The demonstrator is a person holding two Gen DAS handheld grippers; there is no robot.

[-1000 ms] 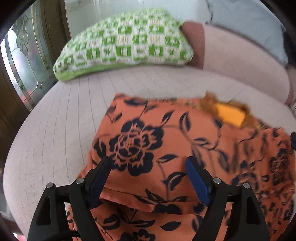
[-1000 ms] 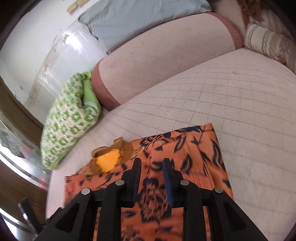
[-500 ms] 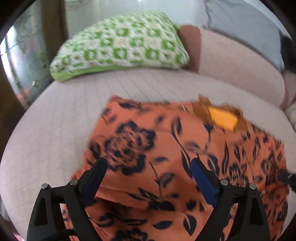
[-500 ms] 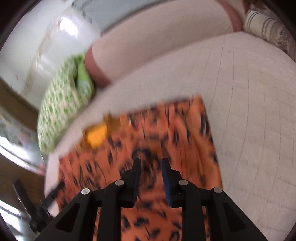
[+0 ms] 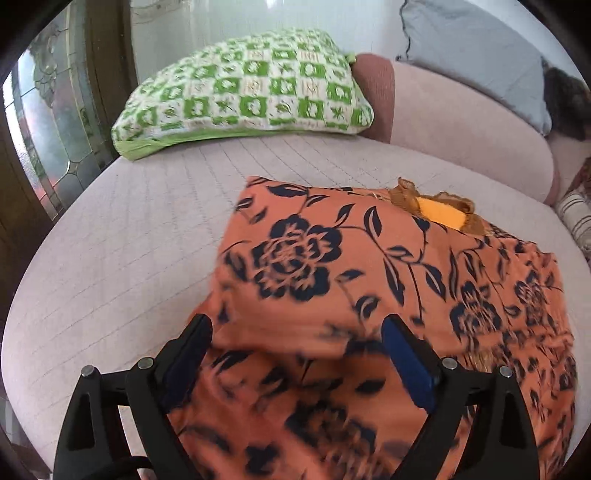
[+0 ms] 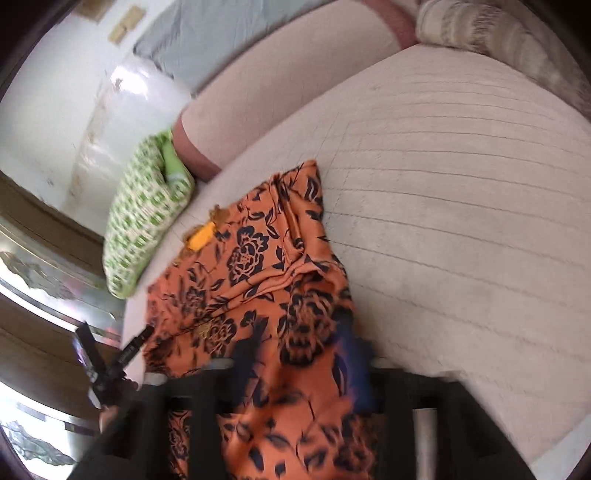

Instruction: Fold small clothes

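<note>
An orange garment with dark blue flowers [image 5: 369,266] lies partly folded on a pale pink quilted sofa seat [image 5: 122,236]. A yellow inner patch with brown trim [image 5: 441,214] shows at its far edge. My left gripper [image 5: 295,354] is open, its fingers apart over the near fold of the garment. In the right wrist view the garment [image 6: 258,266] lies to the left of the seat. My right gripper [image 6: 299,354] is open, with cloth between its blurred fingers. The left gripper [image 6: 107,362] shows at the far left there.
A green and white checked cushion [image 5: 251,92] lies at the back left. A grey pillow [image 5: 476,55] rests on the sofa backrest [image 5: 461,129]. A striped cushion [image 6: 491,33] sits at the back right. A wooden glazed door [image 5: 44,122] stands at the left.
The right gripper has opened from nearly shut and pulled back and tilted. The left gripper has stayed open and shifted slightly over the near fold.
</note>
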